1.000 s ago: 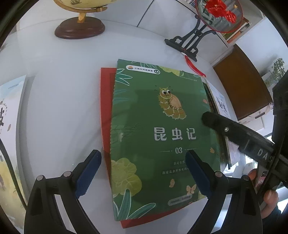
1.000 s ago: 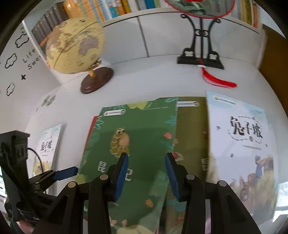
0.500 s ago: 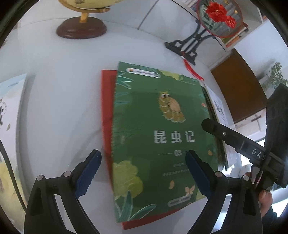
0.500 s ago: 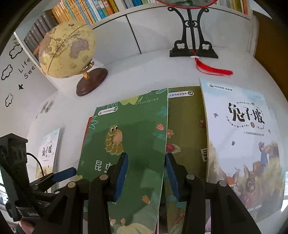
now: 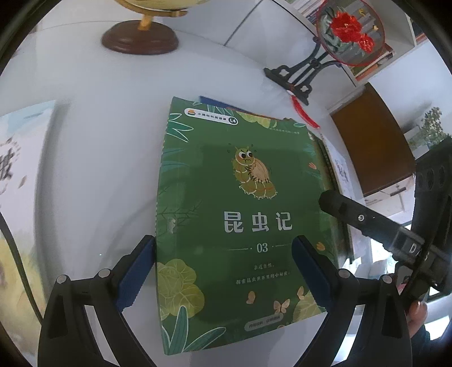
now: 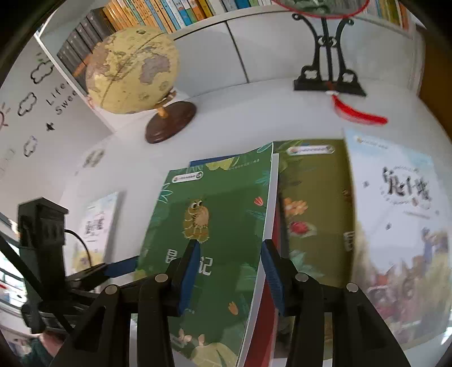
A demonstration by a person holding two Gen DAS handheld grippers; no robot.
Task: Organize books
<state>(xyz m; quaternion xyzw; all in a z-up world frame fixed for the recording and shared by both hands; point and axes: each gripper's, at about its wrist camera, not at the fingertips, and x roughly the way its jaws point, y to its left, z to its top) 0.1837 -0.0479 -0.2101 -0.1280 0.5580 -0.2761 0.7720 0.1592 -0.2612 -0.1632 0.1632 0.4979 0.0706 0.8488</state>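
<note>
A white table [image 5: 93,135] holds a globe [image 6: 132,73] before bookshelves. The green book [image 5: 240,225] lies between the wide-open left gripper [image 5: 223,278]. The right gripper's [image 6: 228,275] jaws are opening at its lifted edge.

The green book [image 5: 240,225] hides most of the books beneath; the globe [image 5: 147,5] is cut off.

So on my worktop [image 6: 240,118] the insect book [image 6: 214,225] sits on a stack, rabbit book [image 6: 395,225] right of it, globe [image 6: 132,70] behind-left, fan stand [image 6: 329,82] behind-right.
</note>
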